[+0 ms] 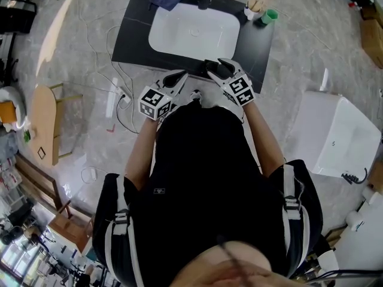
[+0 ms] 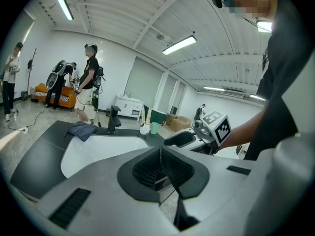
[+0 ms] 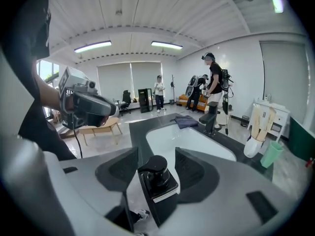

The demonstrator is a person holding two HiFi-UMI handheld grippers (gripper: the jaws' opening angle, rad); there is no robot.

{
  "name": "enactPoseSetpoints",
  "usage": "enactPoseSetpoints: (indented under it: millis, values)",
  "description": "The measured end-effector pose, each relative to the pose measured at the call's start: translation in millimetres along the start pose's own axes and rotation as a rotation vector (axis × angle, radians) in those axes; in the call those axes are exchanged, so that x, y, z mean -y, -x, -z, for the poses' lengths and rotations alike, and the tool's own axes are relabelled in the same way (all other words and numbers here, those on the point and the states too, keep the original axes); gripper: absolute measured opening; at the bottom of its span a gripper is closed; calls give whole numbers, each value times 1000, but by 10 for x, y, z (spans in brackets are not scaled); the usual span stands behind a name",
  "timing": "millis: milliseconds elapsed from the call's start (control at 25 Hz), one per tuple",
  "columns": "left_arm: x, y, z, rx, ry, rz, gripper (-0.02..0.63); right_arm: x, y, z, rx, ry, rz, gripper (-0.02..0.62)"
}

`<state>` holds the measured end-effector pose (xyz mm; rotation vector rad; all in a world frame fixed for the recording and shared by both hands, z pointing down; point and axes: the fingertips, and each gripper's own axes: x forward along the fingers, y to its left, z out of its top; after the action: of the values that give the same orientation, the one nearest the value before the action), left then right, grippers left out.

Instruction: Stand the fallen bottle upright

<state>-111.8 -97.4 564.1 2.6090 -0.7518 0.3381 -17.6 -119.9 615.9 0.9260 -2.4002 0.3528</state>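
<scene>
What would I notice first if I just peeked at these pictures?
A black pump bottle sits right between the open jaws of the right gripper. Behind it is a big white sink set into a black counter, with a green cup at the counter's far right corner. The left gripper is beside it, shut.

Black shirt (image 1: 203, 172), grey shoulder straps (image 1: 291, 203), pale grippers (image 1: 179, 76) (image 1: 218, 66) bearing marker cubes (image 1: 152, 102)

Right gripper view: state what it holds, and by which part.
Nothing: the black bottle sits between the open jaws of the right gripper, gaps on both sides.
</scene>
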Motion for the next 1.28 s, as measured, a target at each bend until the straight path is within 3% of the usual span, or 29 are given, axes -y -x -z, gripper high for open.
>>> enactPoseSetpoints:
  millis: [280,1280]
  values:
    - [253,-44,-1,-2,-6,-15,20,-100,377,161,9,79,-35,74]
    - [1430,-215,391,6,12,-94,20,-304,1236,878,-6,131,-86,66]
